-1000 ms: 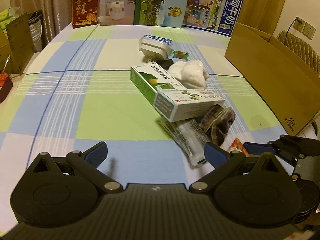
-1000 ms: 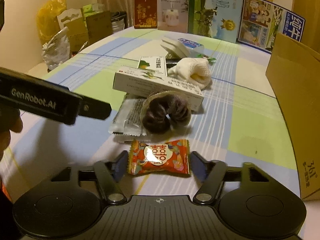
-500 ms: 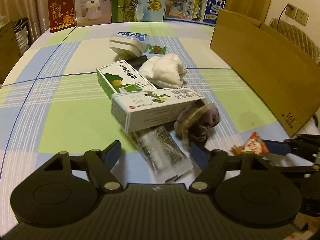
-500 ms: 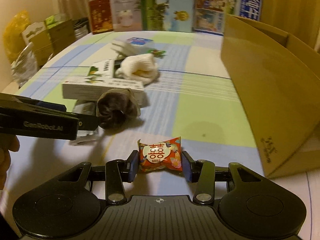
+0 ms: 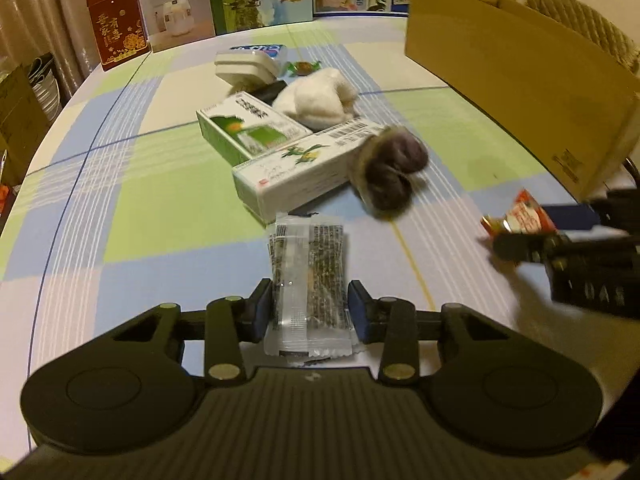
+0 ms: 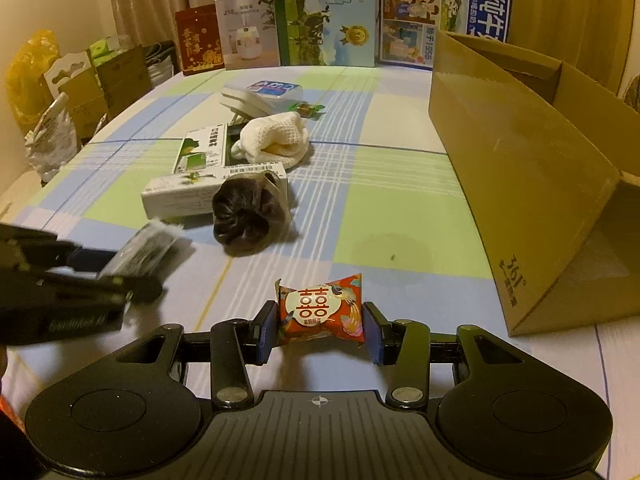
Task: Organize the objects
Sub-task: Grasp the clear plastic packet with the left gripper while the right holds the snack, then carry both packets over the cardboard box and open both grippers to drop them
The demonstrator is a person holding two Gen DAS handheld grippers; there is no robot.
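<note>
My left gripper is shut on a clear sachet with dark contents, held just above the checked tablecloth. My right gripper is shut on a red candy packet, lifted off the cloth; the candy packet also shows at the right of the left wrist view. On the table lie a dark hair scrunchie, two green-and-white medicine boxes, a white cloth bundle, a white case and a small green candy. An open cardboard box stands at the right.
Cartons and gift boxes line the table's far edge. Bags and cardboard stand beyond the left edge. The cardboard box's wall bounds the right side. Bare tablecloth lies on the left.
My left gripper came forward over the sachet and shut on it. My right gripper, holding the red candy packet, lifted and drew back slightly.
</note>
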